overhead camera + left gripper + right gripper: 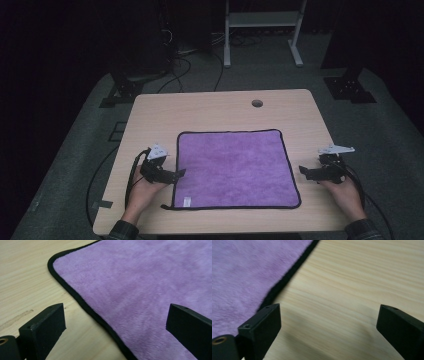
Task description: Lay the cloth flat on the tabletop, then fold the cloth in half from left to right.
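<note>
Flat on table (220,107): purple towel (232,167), black-edged; left gripper (176,174), right gripper (306,172) both agape, empty.

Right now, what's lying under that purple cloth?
The purple cloth lies flat on the wooden table, whose light wood shows all round its black edge. Anything beneath the cloth is covered; no bump shows in it.

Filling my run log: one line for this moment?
purple cloth: flat on table | left gripper: open, at left edge | right gripper: open, at right edge

A wooden table (220,107) with a round hole (257,103).
</note>
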Available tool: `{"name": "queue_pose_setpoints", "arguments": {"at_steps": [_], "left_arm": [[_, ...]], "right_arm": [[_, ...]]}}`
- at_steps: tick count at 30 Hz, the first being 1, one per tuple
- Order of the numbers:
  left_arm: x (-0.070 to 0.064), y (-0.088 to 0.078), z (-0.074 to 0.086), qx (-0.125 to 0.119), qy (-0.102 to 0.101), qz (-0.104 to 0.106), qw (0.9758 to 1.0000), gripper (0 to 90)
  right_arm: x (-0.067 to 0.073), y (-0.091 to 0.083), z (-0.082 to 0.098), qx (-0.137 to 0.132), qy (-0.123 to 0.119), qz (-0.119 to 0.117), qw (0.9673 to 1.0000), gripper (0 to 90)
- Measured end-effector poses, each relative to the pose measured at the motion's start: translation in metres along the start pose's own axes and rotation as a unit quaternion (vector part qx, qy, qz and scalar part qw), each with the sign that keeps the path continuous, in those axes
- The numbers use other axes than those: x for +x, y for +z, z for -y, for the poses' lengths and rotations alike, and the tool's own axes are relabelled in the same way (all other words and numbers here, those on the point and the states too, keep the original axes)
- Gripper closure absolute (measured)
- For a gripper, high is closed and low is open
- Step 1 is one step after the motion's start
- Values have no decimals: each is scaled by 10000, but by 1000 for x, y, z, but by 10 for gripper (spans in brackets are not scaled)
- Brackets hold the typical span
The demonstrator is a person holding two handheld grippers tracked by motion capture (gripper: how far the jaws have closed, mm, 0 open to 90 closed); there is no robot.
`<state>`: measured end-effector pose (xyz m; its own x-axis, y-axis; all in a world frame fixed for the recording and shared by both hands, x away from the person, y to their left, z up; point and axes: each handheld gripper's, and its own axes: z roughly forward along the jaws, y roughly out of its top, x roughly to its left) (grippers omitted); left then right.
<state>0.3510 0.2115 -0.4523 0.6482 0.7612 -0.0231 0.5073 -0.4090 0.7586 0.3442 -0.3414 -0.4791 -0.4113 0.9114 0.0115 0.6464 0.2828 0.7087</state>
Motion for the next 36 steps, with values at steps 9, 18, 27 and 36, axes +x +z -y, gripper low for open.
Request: {"name": "queue_pose_setpoints", "arguments": {"at_steps": [9, 18, 27, 36], "left_arm": [[17, 15, -3, 161, -48, -433, 9989, 2], [28, 29, 2, 383, -218, -623, 9971, 45], [24, 28, 4, 391, -208, -477, 9979, 254], [14, 23, 2, 442, -243, -433, 9978, 549]], "right_arm": [[-4, 8, 5, -42, 57, 45, 10000, 11], [-4, 7, 5, -40, 57, 43, 10000, 12], [-4, 7, 5, -42, 40, 26, 10000, 11], [-4, 7, 5, -50, 15, 12, 10000, 12]]}}
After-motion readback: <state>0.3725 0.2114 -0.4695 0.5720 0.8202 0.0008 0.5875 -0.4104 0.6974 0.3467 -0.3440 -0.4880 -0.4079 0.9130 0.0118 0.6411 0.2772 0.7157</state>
